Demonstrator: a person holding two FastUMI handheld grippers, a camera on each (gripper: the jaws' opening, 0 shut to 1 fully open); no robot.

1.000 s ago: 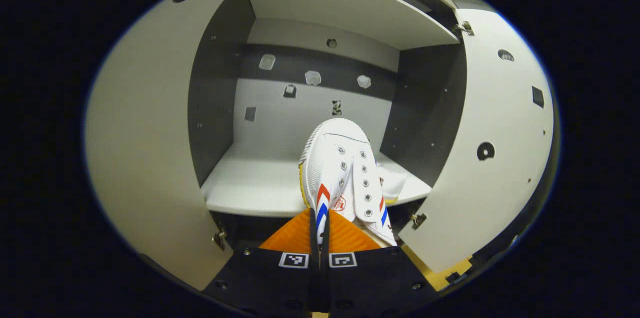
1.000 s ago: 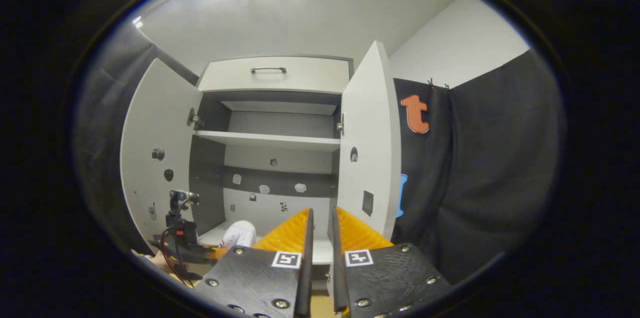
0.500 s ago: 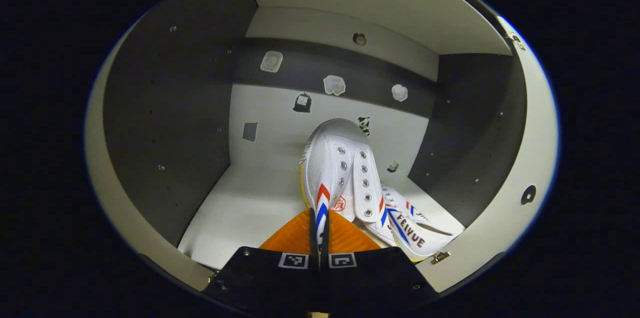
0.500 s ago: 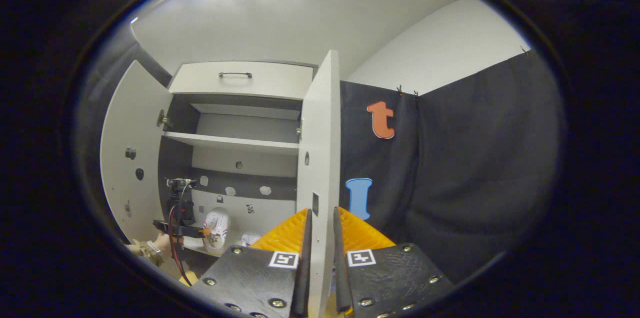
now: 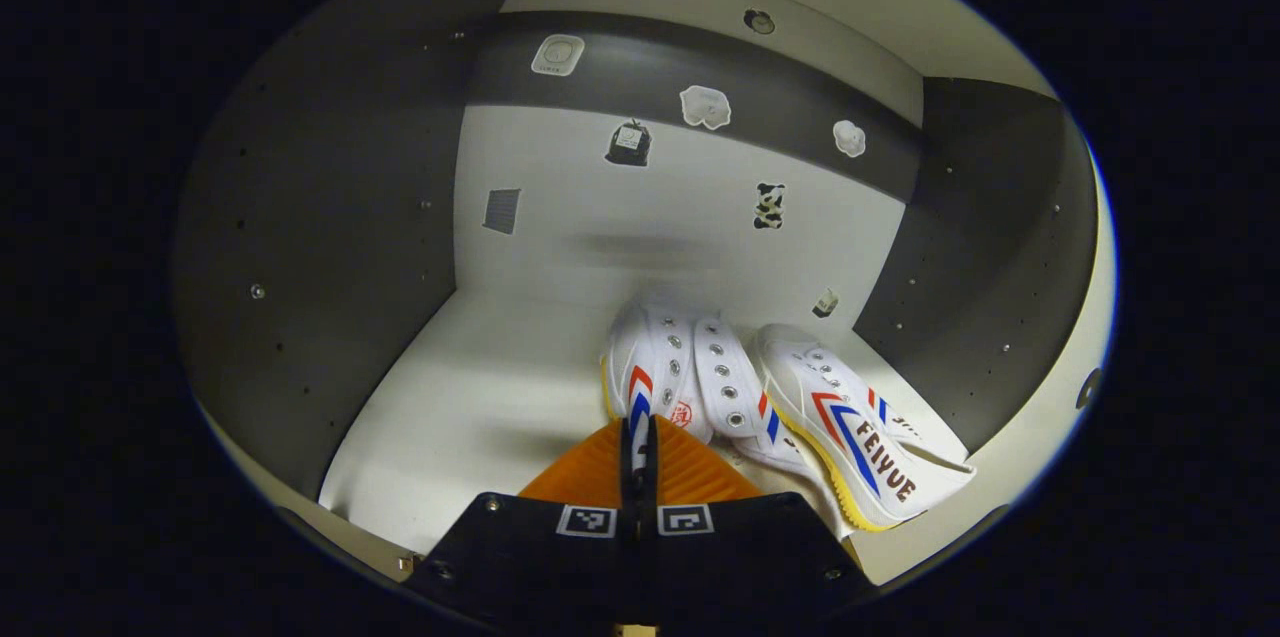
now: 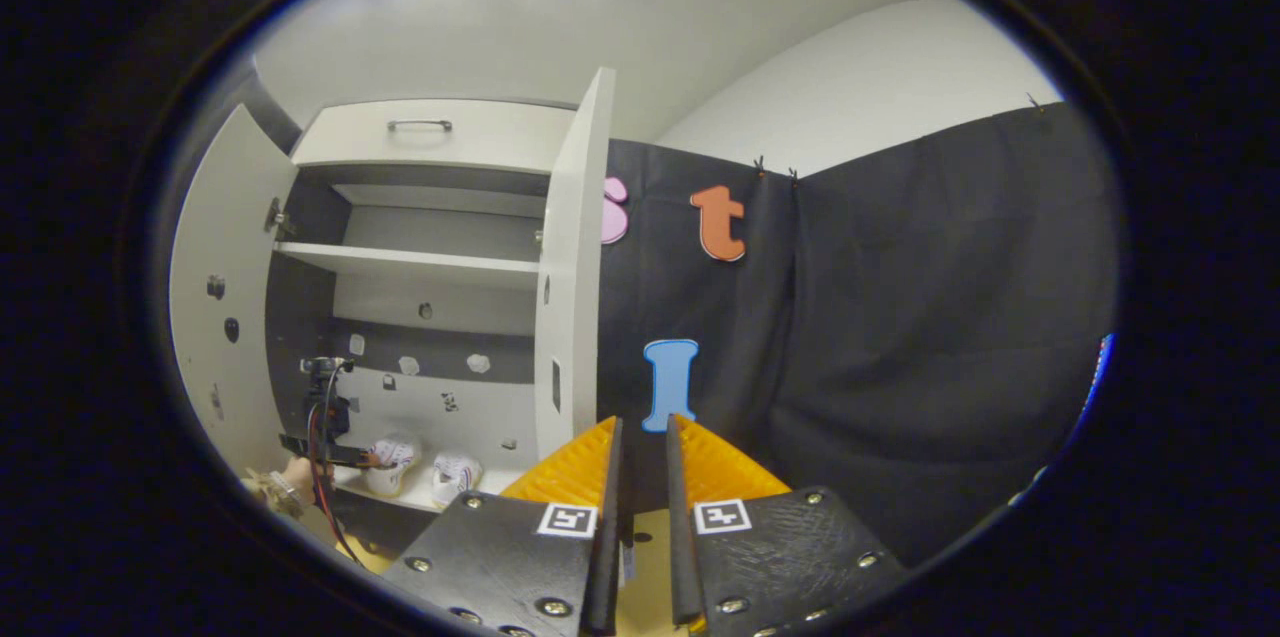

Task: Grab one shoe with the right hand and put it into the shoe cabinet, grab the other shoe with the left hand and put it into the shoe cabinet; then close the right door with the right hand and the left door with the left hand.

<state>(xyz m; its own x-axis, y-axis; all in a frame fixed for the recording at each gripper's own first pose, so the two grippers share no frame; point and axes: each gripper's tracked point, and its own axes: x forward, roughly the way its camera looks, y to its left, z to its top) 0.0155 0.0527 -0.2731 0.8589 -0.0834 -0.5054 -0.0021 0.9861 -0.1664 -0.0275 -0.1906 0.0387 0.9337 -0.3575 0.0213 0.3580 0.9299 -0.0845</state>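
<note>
In the left gripper view, the left tongs [image 5: 640, 437] were deep inside the shoe cabinet [image 5: 330, 247], pinching the rear collar of a white canvas sneaker [image 5: 665, 382] between fingers pressed nearly together. That sneaker pointed straight away from the tongs, toe toward the back panel, and appeared to rest low over the bottom shelf [image 5: 470, 407]. Just to its right lay the second sneaker [image 5: 850, 417], on the same shelf, side by side with the first and apparently touching it, its toe angled inward.

In the right gripper view, the right tongs [image 6: 640, 477] hung outside the cabinet, holding nothing, the fingers close with a narrow gap between them. The open right door [image 6: 570, 267] stood edge-on, up and left of them, so the right hand was the nearer one for swinging it shut. The left door [image 6: 215, 297] stood open farther left.
</note>
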